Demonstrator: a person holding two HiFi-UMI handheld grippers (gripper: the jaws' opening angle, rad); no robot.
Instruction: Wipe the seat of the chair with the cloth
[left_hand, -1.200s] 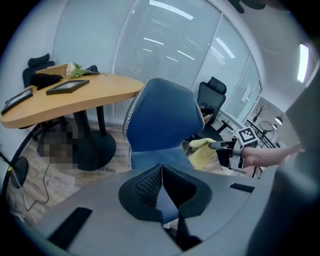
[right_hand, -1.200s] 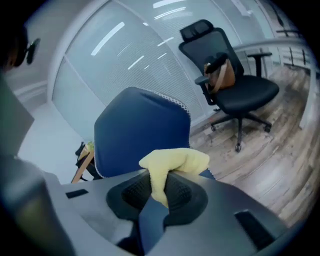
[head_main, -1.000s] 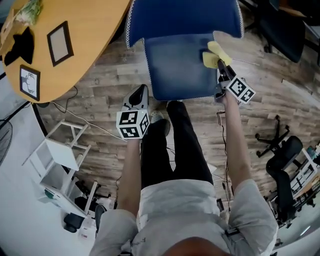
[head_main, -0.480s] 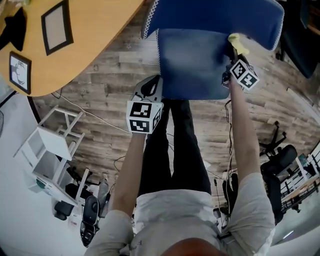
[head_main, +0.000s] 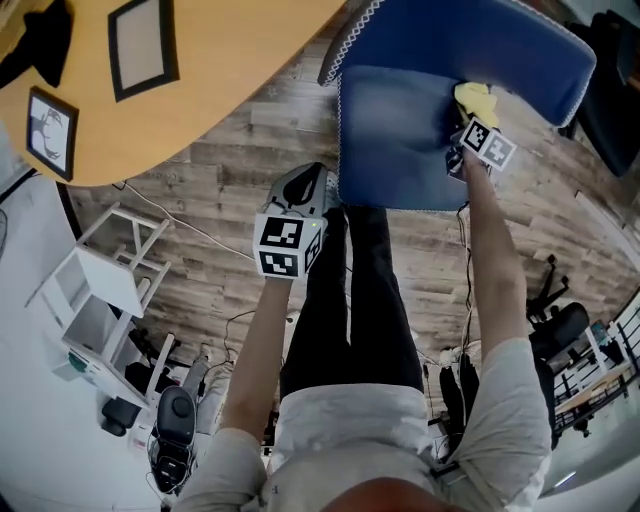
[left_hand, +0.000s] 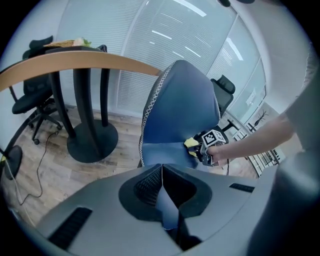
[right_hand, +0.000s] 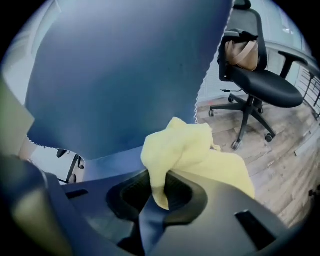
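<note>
We pushed cloth (head_main: 476, 100) rearward on seat (head_main: 395, 140), near backrest (head_main: 470, 40); right gripper (head_main: 465, 122) clamps it; left gripper (head_main: 300, 188) closed, empty.

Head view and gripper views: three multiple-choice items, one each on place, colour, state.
1. The crumpled yellow cloth is: A on the wooden table; B at the far right of the blue padded chair seat; C on the floor.
2. The chair's backrest is: A blue; B red; C grey.
3. The left gripper is: A open; B shut on the cloth; C shut, empty.
Key: B, the right gripper holds it there; A, seen in every view; C, its fingers meet with nothing between.
</note>
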